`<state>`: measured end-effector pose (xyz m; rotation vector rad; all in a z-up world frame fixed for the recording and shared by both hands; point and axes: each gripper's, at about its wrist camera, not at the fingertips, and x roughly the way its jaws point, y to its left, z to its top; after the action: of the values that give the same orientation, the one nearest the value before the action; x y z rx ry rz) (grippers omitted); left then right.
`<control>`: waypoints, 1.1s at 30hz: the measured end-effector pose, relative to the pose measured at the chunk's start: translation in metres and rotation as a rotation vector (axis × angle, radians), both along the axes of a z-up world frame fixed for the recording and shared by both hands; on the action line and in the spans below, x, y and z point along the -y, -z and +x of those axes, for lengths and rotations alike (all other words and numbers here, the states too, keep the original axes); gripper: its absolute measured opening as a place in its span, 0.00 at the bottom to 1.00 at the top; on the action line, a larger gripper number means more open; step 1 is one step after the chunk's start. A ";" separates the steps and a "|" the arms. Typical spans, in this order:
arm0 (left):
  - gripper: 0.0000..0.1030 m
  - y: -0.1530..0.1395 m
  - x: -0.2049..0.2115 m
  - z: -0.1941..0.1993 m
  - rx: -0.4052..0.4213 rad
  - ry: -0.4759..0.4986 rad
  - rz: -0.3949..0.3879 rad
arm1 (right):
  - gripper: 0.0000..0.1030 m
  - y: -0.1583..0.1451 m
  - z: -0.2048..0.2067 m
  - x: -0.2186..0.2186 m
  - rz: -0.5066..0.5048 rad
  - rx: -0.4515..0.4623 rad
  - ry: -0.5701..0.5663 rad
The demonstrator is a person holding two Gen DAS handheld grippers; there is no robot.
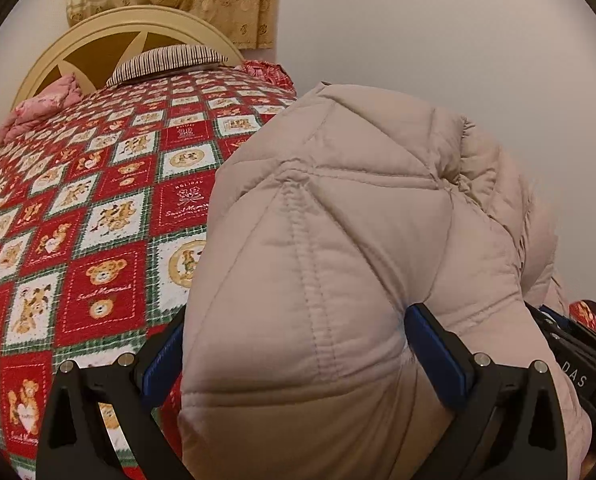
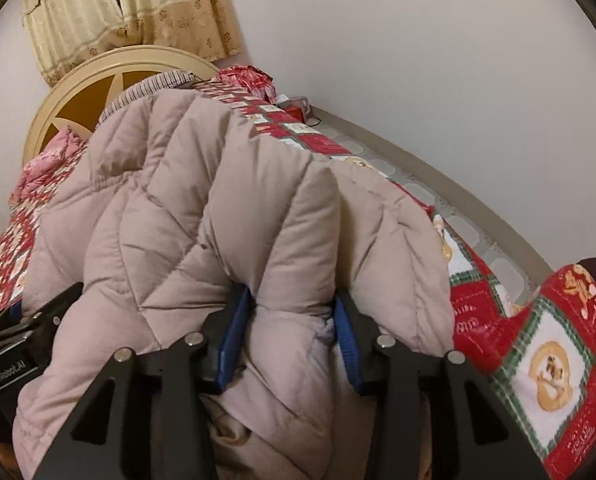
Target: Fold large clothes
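A puffy beige quilted jacket (image 1: 358, 220) is bunched up over the near edge of the bed. My left gripper (image 1: 298, 344) is shut on a thick fold of the jacket, its blue pads (image 1: 438, 356) pressed into both sides. In the right wrist view the same jacket (image 2: 202, 216) rises in folds in front of the camera. My right gripper (image 2: 294, 332) is shut on a narrower fold of it. The left gripper's black body (image 2: 14, 344) shows at the left edge, close beside the right one. The jacket's lower part is hidden behind the grippers.
The bed is covered by a red, white and green teddy-bear quilt (image 1: 98, 208). A striped pillow (image 1: 170, 60) and a pink bundle (image 1: 38, 108) lie by the cream headboard (image 1: 98, 36). A plain wall (image 2: 418, 60) runs along the bed's right side. Yellow curtains (image 2: 118, 8) hang behind.
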<state>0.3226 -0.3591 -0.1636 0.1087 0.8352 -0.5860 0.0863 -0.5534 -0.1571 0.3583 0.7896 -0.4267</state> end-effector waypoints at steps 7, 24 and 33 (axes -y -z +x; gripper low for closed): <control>0.99 -0.002 0.002 -0.009 0.033 0.039 0.034 | 0.42 -0.002 0.003 -0.009 -0.008 -0.041 -0.002; 0.99 -0.022 -0.016 -0.024 -0.056 0.160 0.055 | 0.44 -0.005 -0.048 -0.039 -0.001 -0.053 0.093; 0.99 -0.078 -0.051 -0.097 0.217 0.173 0.121 | 0.77 -0.062 -0.126 -0.062 0.071 0.105 0.101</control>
<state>0.2258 -0.3077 -0.0852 0.3520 0.6532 -0.6731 -0.0400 -0.4917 -0.0952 0.4845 0.6876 -0.4714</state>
